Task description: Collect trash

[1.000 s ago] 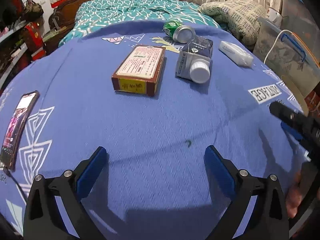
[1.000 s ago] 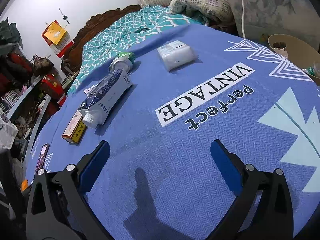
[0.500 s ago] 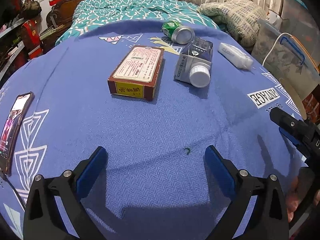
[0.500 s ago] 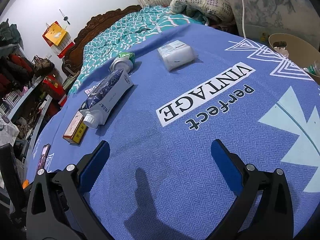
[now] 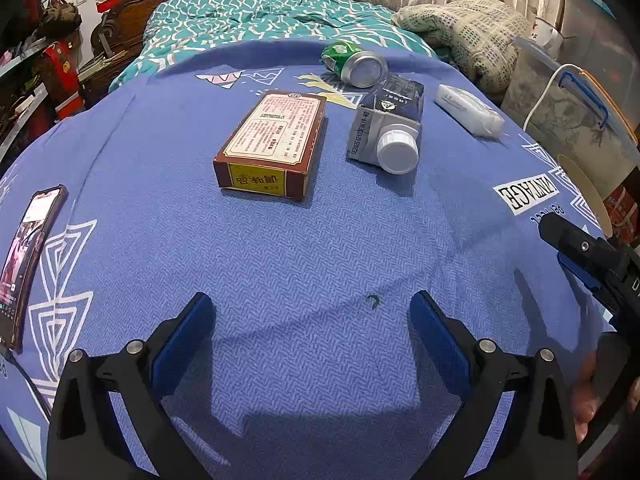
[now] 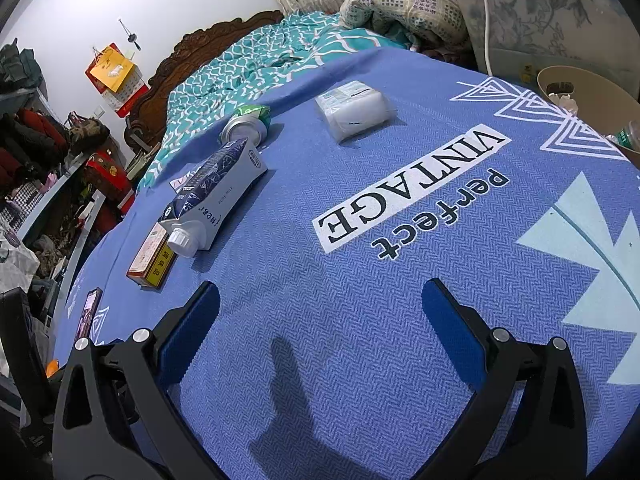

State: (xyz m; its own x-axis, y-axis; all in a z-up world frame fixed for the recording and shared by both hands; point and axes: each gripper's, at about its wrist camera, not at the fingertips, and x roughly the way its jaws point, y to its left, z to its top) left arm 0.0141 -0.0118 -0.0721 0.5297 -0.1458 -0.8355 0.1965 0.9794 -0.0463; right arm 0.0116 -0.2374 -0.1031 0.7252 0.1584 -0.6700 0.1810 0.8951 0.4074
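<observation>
Step in hand, as I read it: approach, nothing picked yet. Left gripper (image 5: 310, 336) hangs over bare blue cloth (image 5: 320, 248) near the table's near edge, jaws wide, nothing between them. Right gripper (image 6: 320, 320) is the same: jaws spread wide and empty, over the "VINTAGE perfect" print (image 6: 412, 192).

Trash lies in a loose row toward the far edge:
- brown box with yellow end label (image 5: 274, 144), nearest the left gripper
- milk carton (image 5: 388, 124) on its side, white cap toward the near edge, just right of the box
- green can (image 5: 356, 65) on its side, just behind the carton; touching or not, cannot tell
- clear-wrapped tissue pack (image 5: 468, 116), toward the far right edge

Phone (image 5: 28, 256) at the left edge is lit with a cable attached; probably not trash, so skip it.

Next move: advance the left gripper to the box and close across its narrow width; the long side may exceed the jaw span. A bin is needed for the drop.

View differences: only the right wrist view shows inside the tan bin (image 6: 592, 100) off the right edge, with litter already in it, and the carton's printed side. The left wrist view shows only the bin's rim edge-on, but adds the box's top label and the right gripper's finger at its right margin.
</observation>
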